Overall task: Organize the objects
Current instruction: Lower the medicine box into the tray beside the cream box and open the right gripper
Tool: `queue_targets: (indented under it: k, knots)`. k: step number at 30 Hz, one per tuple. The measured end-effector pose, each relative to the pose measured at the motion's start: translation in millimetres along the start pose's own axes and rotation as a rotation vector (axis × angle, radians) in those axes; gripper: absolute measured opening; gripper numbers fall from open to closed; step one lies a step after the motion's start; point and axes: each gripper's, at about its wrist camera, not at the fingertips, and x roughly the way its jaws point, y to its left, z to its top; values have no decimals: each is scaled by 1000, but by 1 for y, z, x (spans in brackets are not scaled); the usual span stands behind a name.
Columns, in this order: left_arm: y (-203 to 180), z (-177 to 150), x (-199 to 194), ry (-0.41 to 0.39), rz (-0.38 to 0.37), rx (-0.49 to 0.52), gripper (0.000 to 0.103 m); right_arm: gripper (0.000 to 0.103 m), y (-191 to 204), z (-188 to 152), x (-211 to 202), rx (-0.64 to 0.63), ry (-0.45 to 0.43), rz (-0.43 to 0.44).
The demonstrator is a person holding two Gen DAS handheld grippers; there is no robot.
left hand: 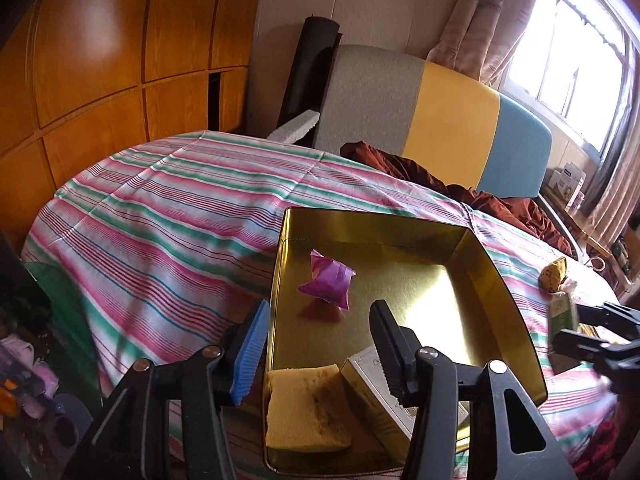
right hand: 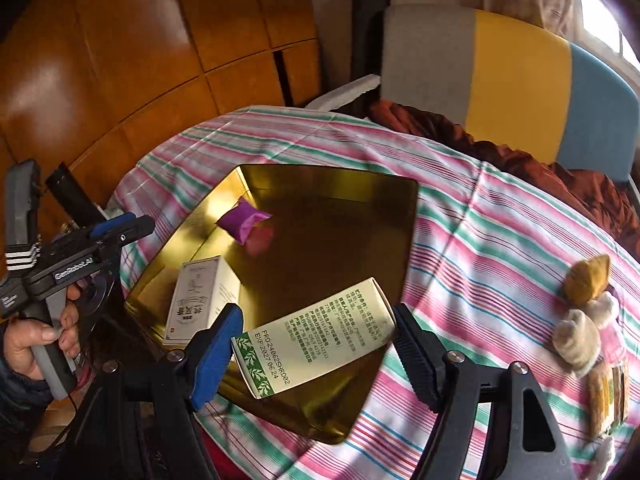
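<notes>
striped pink-and-green cloth over the bed (left hand: 168, 208), wooden panelling behind, window glare off to the right.

right fingers (right hand: 316, 354) clamped on the green-and-white printed box (right hand: 316, 344), pad on each side, box hanging tilted over the near corner of the gold tin (right hand: 344, 184). looks like the drop-in step for that box.

left fingers (left hand: 316, 344) parted a bit and gripping nothing, no earlier frame so nothing to say beyond that. hovering over the tin's near end, one finger outside the left wall, the other above the white box (right hand: 200, 296) lying inside beside the yellow sponge (left hand: 304, 408). purple wrapped sweet (left hand: 326, 280) already sitting further back on the tin floor.

next move, best guess: lower the printed box into the bare patch of tin floor right of the white box, let go, keep clear of the rim. left side probably wants to back off first. then the knitted toy (right hand: 584, 308) lying on the cloth outside the tin.
</notes>
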Motion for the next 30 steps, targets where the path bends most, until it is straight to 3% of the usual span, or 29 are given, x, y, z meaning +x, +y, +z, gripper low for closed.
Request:
queue_targets:
  k: [4, 17, 20, 27, 30]
  knots:
    - [-4, -3, -12, -19, 15, 26, 59, 76, 11, 1, 18, -23, 24, 6]
    - [-6, -7, -21, -22, 14, 27, 60, 78, 28, -11, 59, -62, 116, -4]
    - [-7, -8, -21, -19, 12, 24, 65, 87, 32, -15, 62, -68, 132, 7]
    - [-9, -11, -24, -21, 16, 21, 66, 90, 35, -21, 61, -62, 131, 26]
    - [-8, -12, -25, -21, 23, 17, 72, 90, 36, -21, 58, -66, 125, 23]
